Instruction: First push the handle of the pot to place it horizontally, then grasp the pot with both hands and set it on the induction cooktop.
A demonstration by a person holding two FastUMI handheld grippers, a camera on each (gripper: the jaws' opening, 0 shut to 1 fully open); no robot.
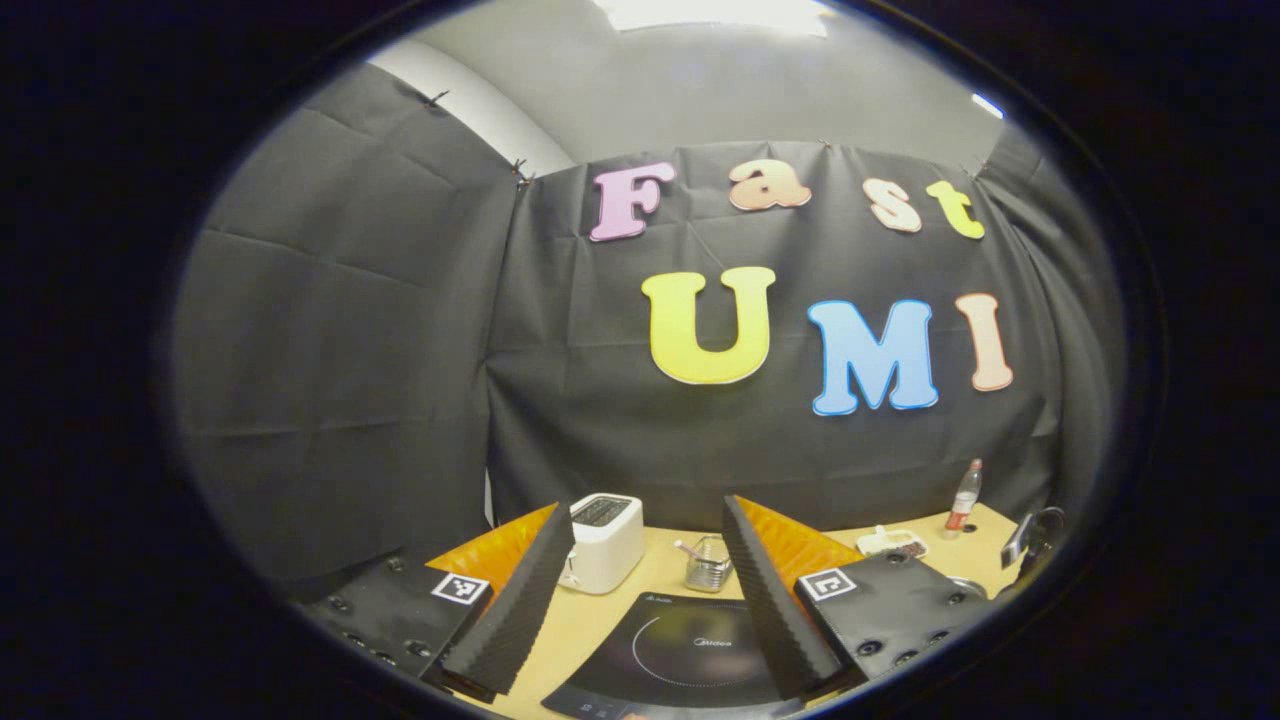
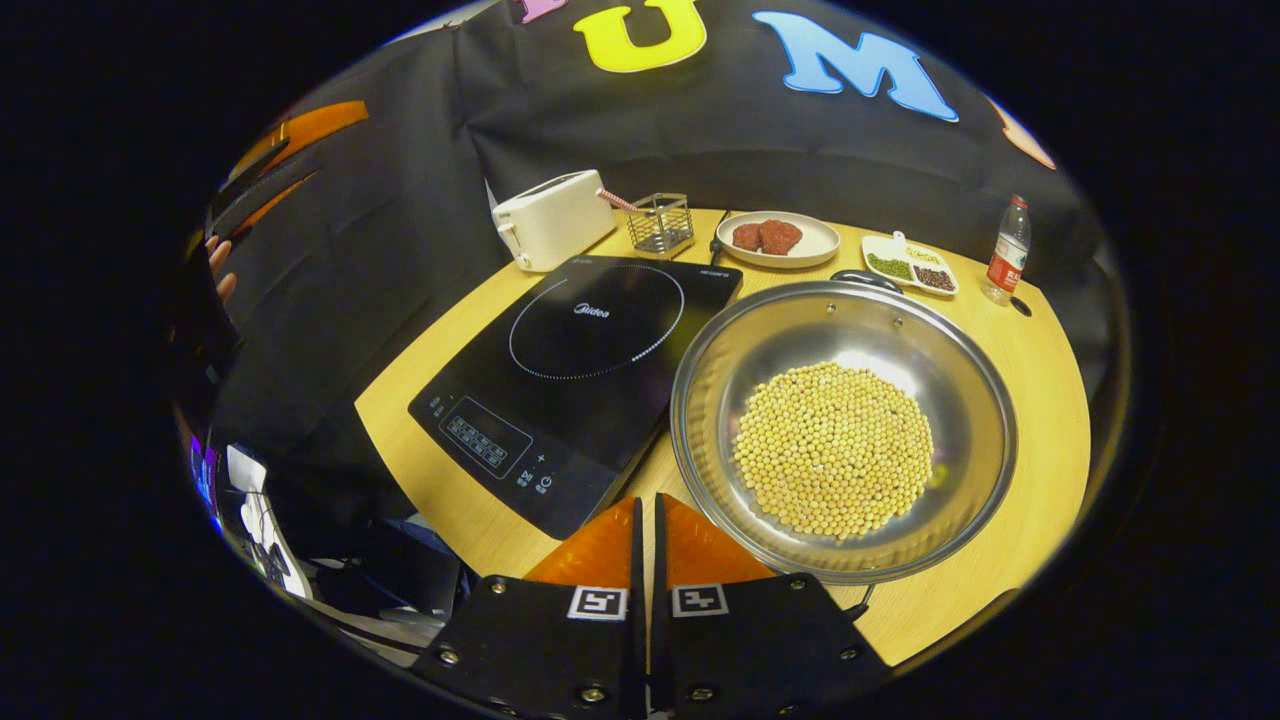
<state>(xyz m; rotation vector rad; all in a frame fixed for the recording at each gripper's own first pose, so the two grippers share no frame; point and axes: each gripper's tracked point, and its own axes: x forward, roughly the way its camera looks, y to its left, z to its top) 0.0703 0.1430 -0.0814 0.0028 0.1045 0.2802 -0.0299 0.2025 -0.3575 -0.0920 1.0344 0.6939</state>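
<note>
The wide, shiny steel pot (image 2: 845,430), its bottom covered with pale yellow soybeans (image 2: 833,450), sits on the round wooden table (image 2: 1040,400), touching the right edge of the flat black induction cooktop (image 2: 575,375). The right gripper (image 2: 647,520) hovers near the pot's rim, fingers pressed together on nothing; a dark handle possibly shows beneath. The left gripper (image 1: 648,590) is held spread wide above the cooktop, facing a white toaster (image 1: 603,540).

Pot (image 2: 845,430) right of cooktop (image 2: 580,370)
</note>
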